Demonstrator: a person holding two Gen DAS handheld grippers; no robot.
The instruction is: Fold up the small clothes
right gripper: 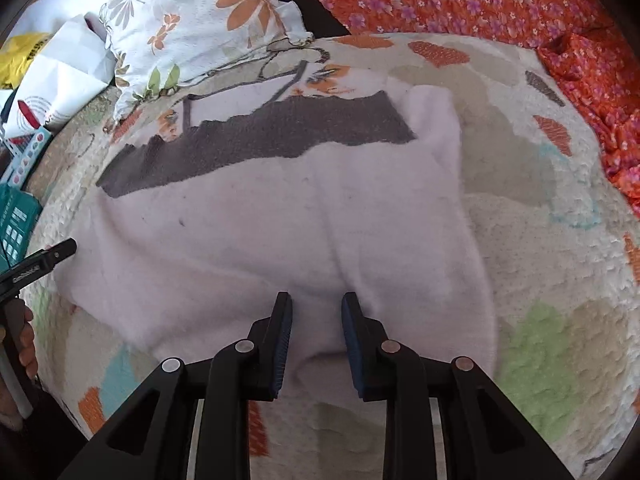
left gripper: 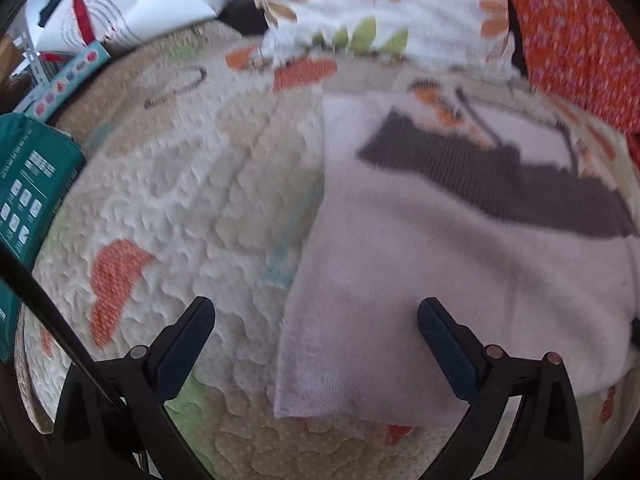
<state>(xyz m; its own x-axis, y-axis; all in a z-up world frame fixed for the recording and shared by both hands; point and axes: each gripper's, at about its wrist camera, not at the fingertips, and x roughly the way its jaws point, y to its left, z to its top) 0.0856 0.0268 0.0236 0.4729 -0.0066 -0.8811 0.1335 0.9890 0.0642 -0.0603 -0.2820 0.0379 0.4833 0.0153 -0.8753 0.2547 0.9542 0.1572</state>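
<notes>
A pale pink knitted garment (left gripper: 420,264) with a dark grey band (left gripper: 480,176) lies flat on a quilted patterned bedspread (left gripper: 192,200). My left gripper (left gripper: 316,320) is wide open, hovering over the garment's left edge, holding nothing. In the right wrist view the same garment (right gripper: 260,232) with its grey band (right gripper: 264,140) fills the middle. My right gripper (right gripper: 316,312) is narrowly open, fingertips at the garment's near hem, with a ridge of cloth rising between the fingers. The left gripper shows at the left edge of the right wrist view (right gripper: 44,260).
A floral white pillow (right gripper: 192,28) lies at the far side. An orange flowered cloth (right gripper: 500,4) is at the far right. A teal box (left gripper: 28,192), a white bag (left gripper: 128,4) and a blue strip (left gripper: 68,76) sit at the left.
</notes>
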